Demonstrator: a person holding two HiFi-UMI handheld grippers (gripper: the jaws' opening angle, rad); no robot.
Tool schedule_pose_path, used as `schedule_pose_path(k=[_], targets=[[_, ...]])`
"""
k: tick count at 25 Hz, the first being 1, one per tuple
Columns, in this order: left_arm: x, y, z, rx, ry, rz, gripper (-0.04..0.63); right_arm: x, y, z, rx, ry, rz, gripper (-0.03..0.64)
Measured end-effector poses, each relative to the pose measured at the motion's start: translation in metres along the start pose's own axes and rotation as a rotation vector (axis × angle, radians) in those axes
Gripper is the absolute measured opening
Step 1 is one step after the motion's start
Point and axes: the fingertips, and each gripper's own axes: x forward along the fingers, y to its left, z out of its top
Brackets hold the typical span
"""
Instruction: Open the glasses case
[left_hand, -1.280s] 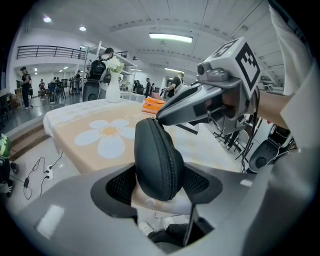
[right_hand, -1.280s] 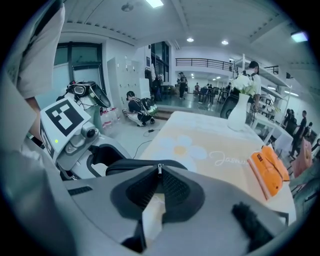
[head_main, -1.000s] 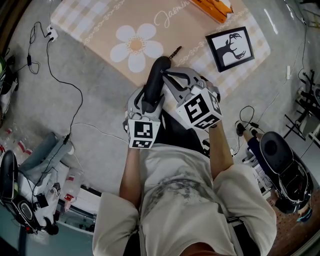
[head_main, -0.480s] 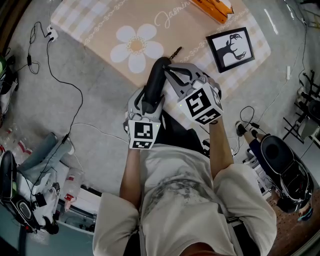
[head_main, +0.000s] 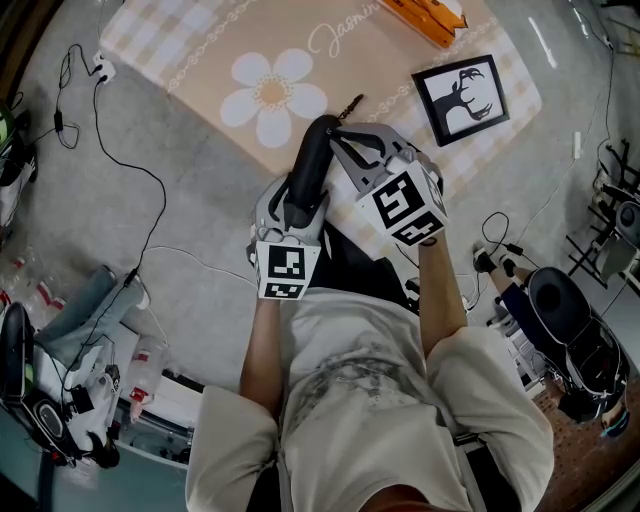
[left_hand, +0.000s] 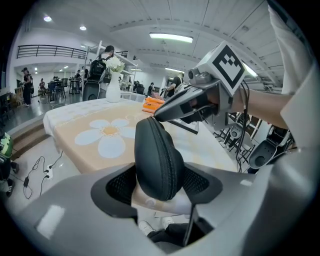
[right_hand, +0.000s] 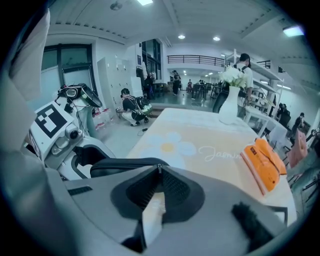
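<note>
A black zip-up glasses case stands on end in front of the person, above the table's near edge. My left gripper is shut on its lower half, and its mesh pads press both sides of the case. The zip runs up the middle of the case. My right gripper reaches in from the right to the case's far end. Its jaws meet at the small metal zip pull on the case's edge and are shut on it.
Beyond the case lies a table with a peach cloth printed with a white daisy. On it are a framed black-and-white picture, an orange box and a small dark object. Cables trail over the floor at left.
My right gripper has edged slightly toward the table along the case's far end and rolled a little. The left gripper and the case have kept still.
</note>
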Motion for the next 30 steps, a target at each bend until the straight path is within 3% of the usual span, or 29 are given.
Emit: schedule_pose_path(k=[15, 30], targets=[[0.0, -0.001, -0.012, -0.015, 0.031, 0.008, 0.282, 0.006, -0.016, -0.008, 0.079, 0.024, -0.025, 0.015], [0.001, 0.0, -0.003, -0.003, 0.007, 0.008, 0.284, 0.017, -0.028, -0.019, 0.156, 0.031, -0.03, 0.015]])
